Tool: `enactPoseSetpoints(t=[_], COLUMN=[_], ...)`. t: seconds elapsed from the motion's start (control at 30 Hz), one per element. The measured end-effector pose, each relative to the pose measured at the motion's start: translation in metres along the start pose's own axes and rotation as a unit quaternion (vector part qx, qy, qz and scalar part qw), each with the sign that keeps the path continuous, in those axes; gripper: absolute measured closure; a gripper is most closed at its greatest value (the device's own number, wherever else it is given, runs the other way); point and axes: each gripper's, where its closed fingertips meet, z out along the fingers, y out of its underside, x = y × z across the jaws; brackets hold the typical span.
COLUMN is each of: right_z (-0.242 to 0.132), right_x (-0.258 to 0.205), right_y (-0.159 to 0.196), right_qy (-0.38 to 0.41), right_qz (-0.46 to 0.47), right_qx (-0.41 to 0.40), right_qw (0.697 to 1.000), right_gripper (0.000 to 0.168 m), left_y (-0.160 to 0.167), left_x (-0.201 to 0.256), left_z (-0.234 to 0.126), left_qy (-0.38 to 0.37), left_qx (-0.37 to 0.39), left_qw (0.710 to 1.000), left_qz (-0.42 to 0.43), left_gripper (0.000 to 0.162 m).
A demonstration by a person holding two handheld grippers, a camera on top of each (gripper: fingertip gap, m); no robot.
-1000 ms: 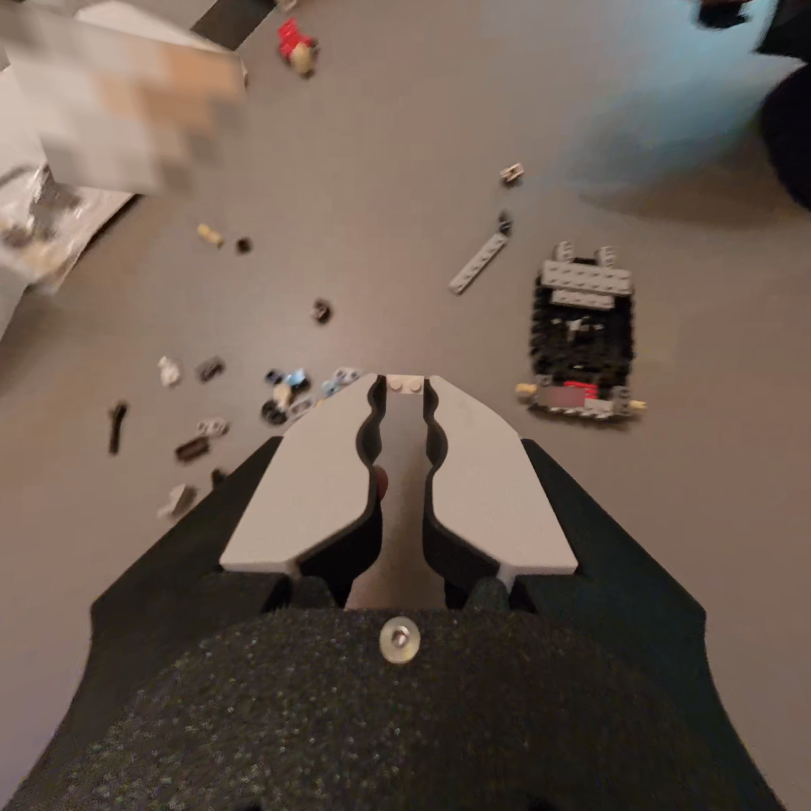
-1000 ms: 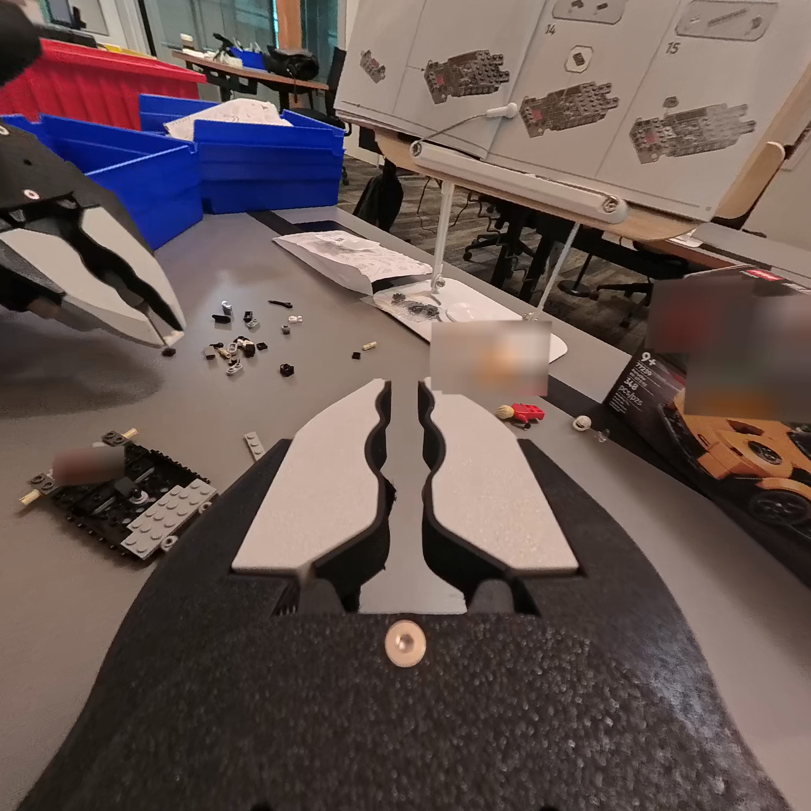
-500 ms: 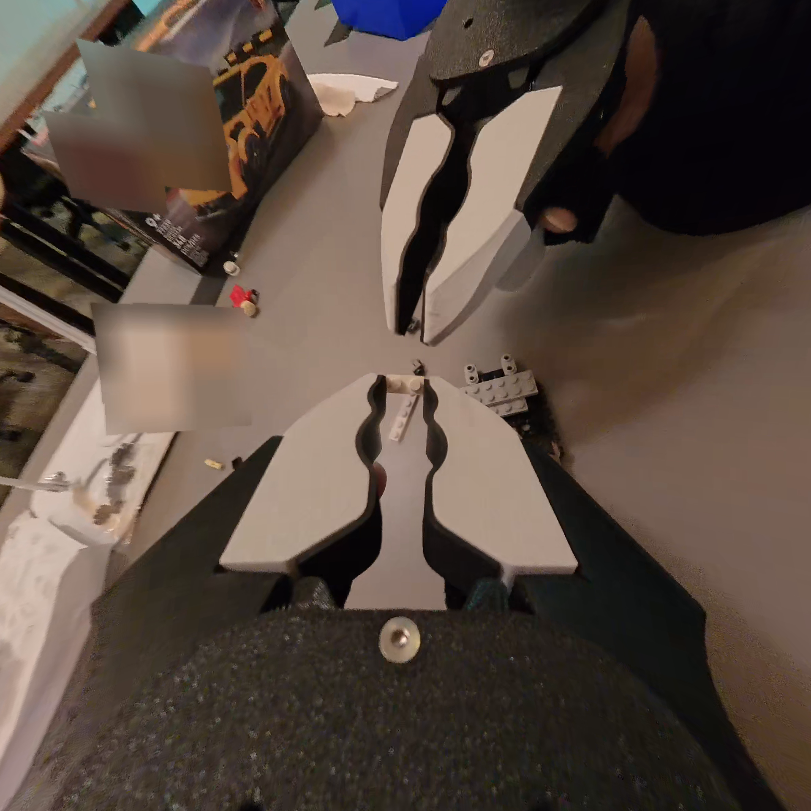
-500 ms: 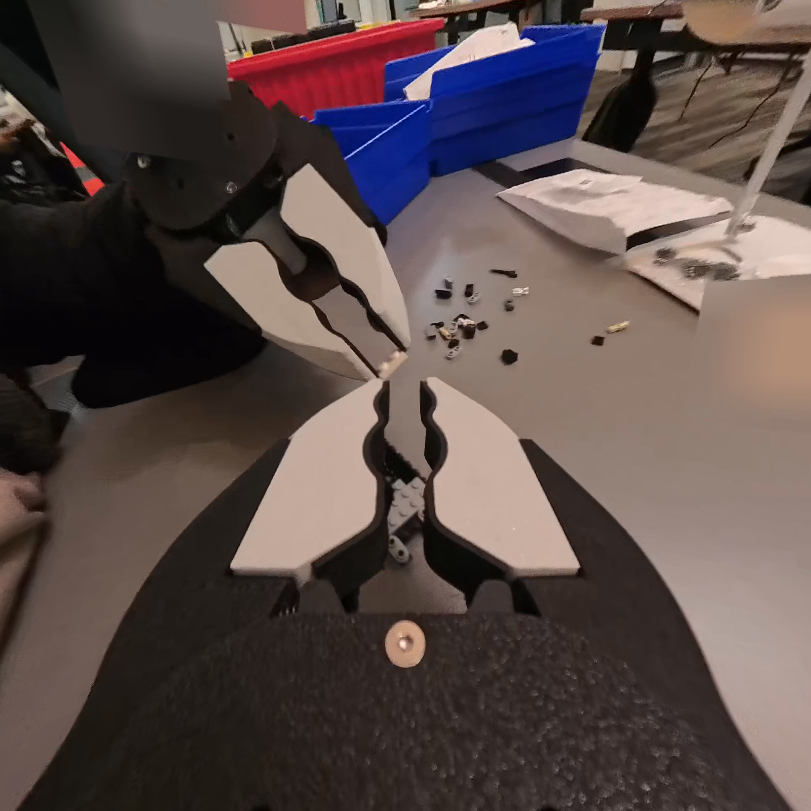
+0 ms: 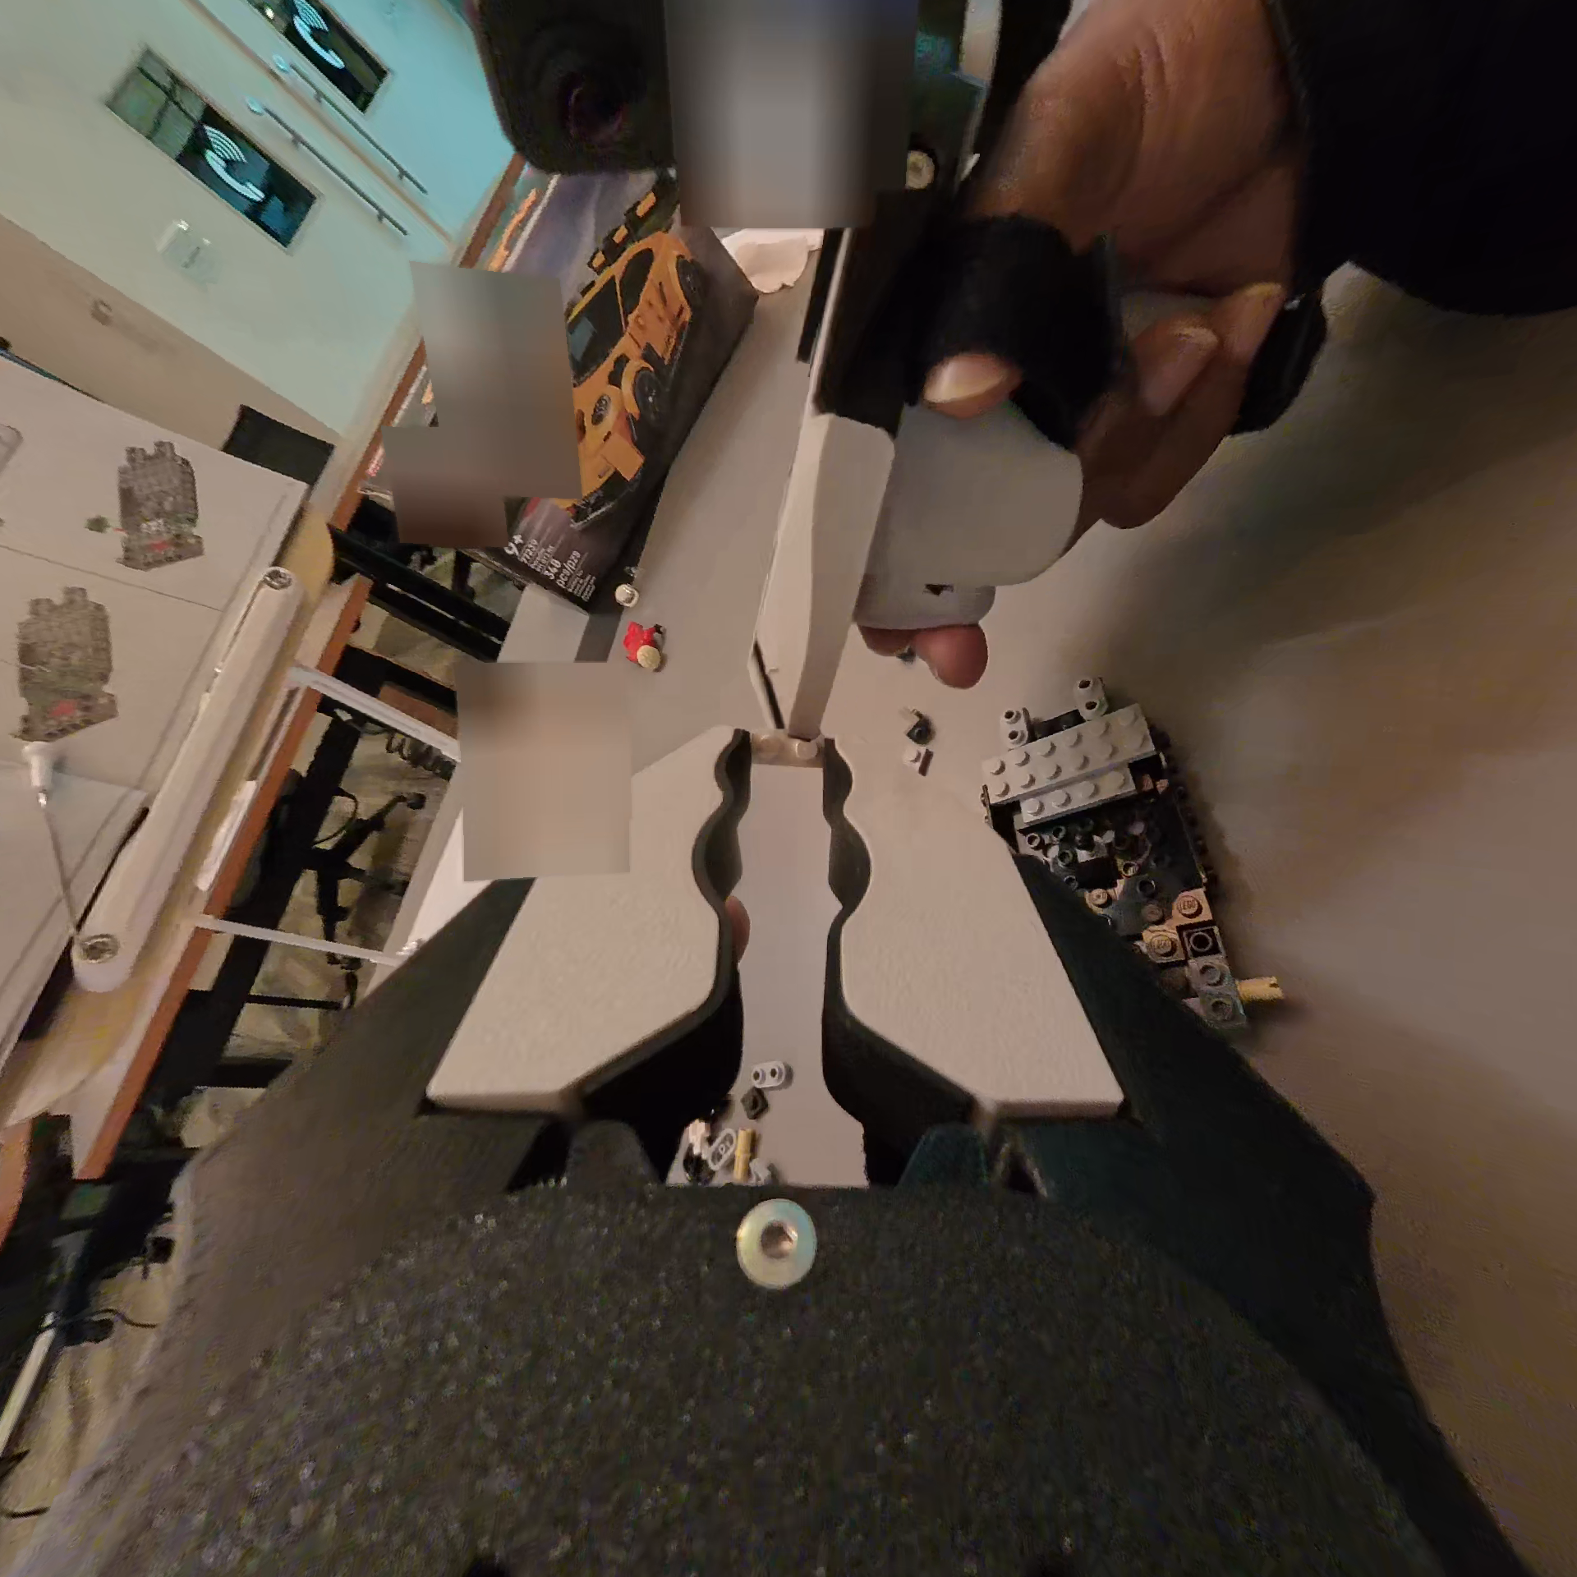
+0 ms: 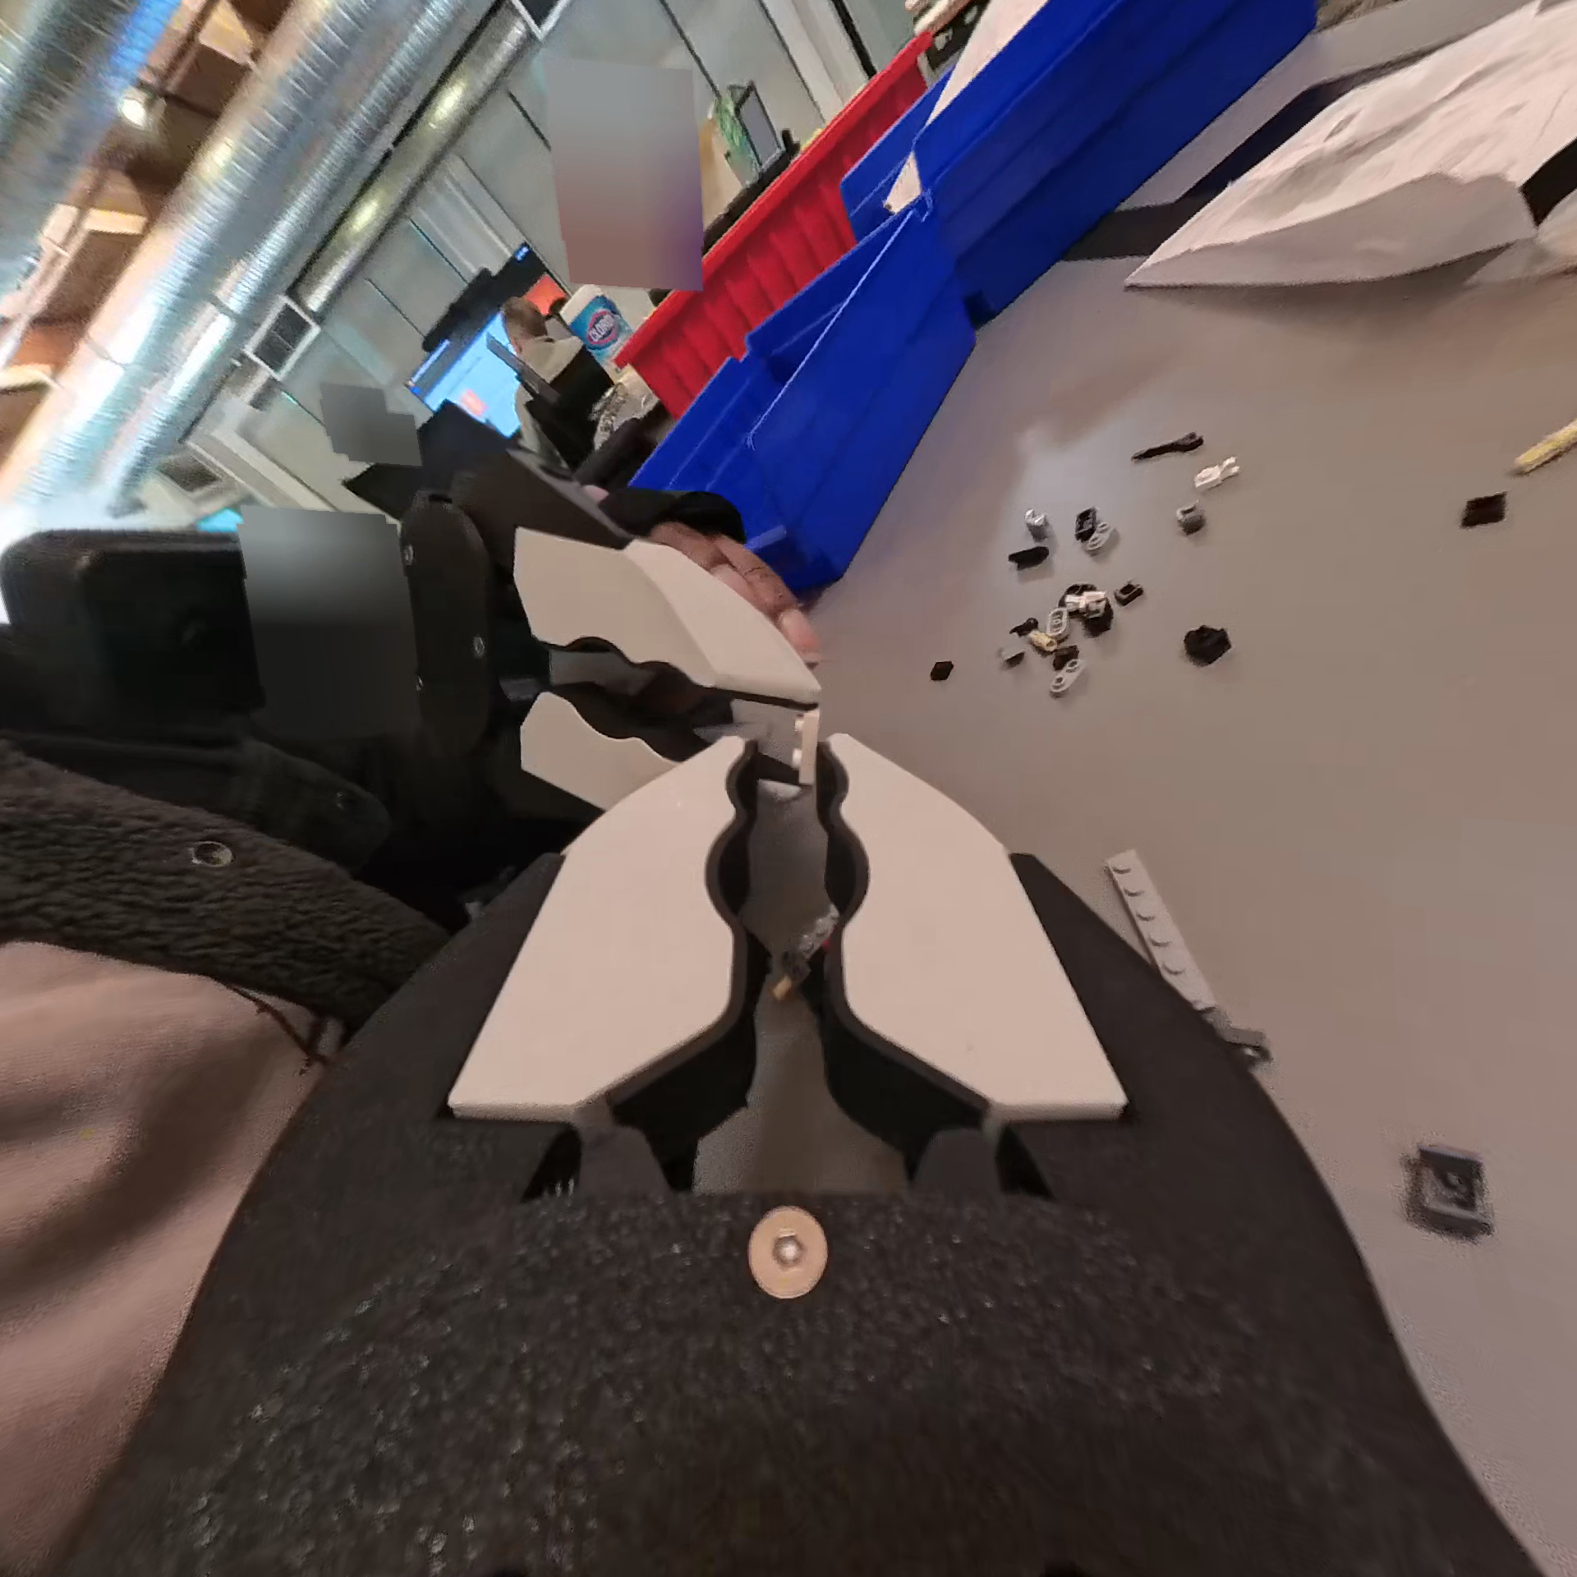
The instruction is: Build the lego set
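Small light-grey plate pinched by left gripper, right gripper tips slightly parted around it, above table.

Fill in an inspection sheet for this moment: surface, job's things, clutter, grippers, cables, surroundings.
Surface: grey table, matte, no spills seen.
Job's things: partly built black and grey lego base on the table; small pale plate in the left gripper's tips; loose long grey plate; scattered small parts.
Clutter: set box showing an orange car; paper bag; red minifigure piece.
Grippers: left gripper shut on the small pale plate; right gripper tips at that plate, grip unclear.
Cables: nothing seen.
Surroundings: instruction booklet on a stand; blue bins; red bin; office beyond.
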Motion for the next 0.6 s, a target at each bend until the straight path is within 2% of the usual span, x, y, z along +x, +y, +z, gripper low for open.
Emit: enactPoseSetpoints(t=[0.17, 0.27, 0.33, 0.43, 0.5, 0.6], right_z=[0.007, 0.007, 0.008, 0.014, 0.025, 0.038], right_x=[0.009, 0.017, 0.027, 0.041, 0.050, 0.056], right_y=[0.006, 0.010, 0.021, 0.048, 0.060, 0.069], right_qy=[0.021, -0.002, -0.028, -0.058, -0.064, -0.082], right_qz=[-0.029, -0.079, -0.115, -0.193, -0.237, -0.265], right_qx=[-0.071, -0.192, -0.310, -0.468, -0.523, -0.567], right_qw=[0.997, 0.978, 0.943, 0.861, 0.816, 0.776], right_gripper=[0.164, 0.164, 0.164, 0.164, 0.164, 0.164], left_y=[0.007, 0.018, 0.024, 0.030, 0.028, 0.041], left_x=[0.002, 0.007, 0.001, -0.029, -0.044, -0.048], left_z=[0.001, -0.009, -0.023, -0.049, -0.073, -0.098], left_qy=[-0.005, 0.061, 0.097, 0.070, 0.047, 0.005], left_qx=[-0.016, -0.019, 0.001, 0.051, 0.092, 0.106], left_qw=[1.000, 0.997, 0.987, 0.968, 0.951, 0.933], left_qz=[0.009, -0.050, -0.130, -0.237, -0.292, -0.343], left_gripper=[0.147, 0.140, 0.140, 0.150, 0.156, 0.162])
